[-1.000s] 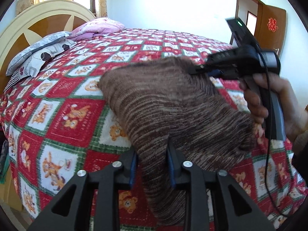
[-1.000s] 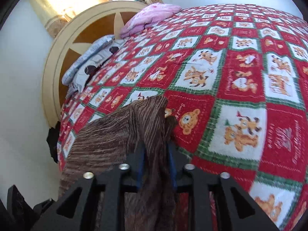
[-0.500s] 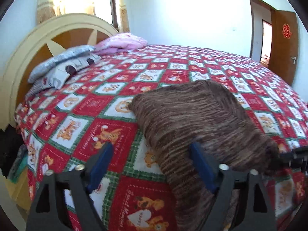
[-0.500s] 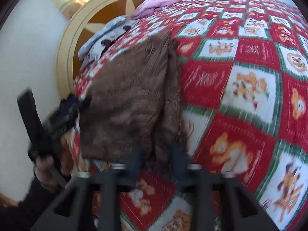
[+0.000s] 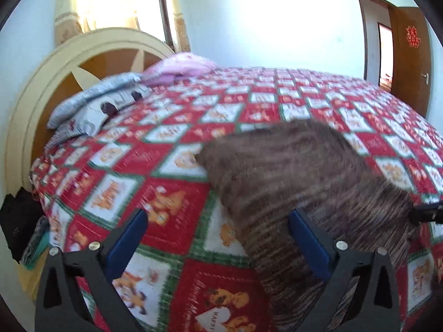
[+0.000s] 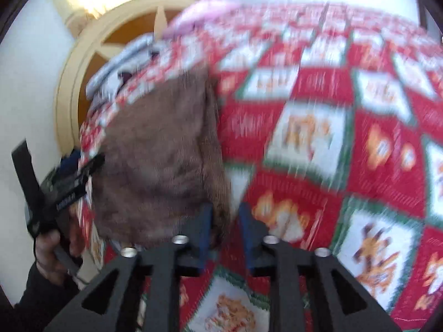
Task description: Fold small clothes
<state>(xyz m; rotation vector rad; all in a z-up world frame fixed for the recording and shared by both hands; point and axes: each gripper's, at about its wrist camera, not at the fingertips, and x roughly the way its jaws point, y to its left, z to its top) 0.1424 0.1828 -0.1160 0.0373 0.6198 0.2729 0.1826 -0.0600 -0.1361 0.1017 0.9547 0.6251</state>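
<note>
A brown knitted garment (image 5: pixel 299 182) lies folded on the red patchwork bedspread (image 5: pixel 166 166). My left gripper (image 5: pixel 218 221) is wide open just short of its near left edge, the right finger over the cloth. In the blurred right wrist view the same garment (image 6: pixel 160 166) lies left of centre. My right gripper (image 6: pixel 225 215) is open a little, its jaws at the garment's near right corner, gripping nothing. The left gripper (image 6: pixel 69 177) and the hand holding it show at the left there.
Pillows (image 5: pixel 99 105) and a pink bundle (image 5: pixel 182 66) lie by the cream and orange headboard (image 5: pixel 55 83). A wooden door (image 5: pixel 409 61) stands open at the far right. The bed's left edge drops off near dark items (image 5: pixel 16 221).
Both grippers let go of the garment, which now lies on the bed. The left opened wide and pulled back; the right opened slightly and is moving fast.
</note>
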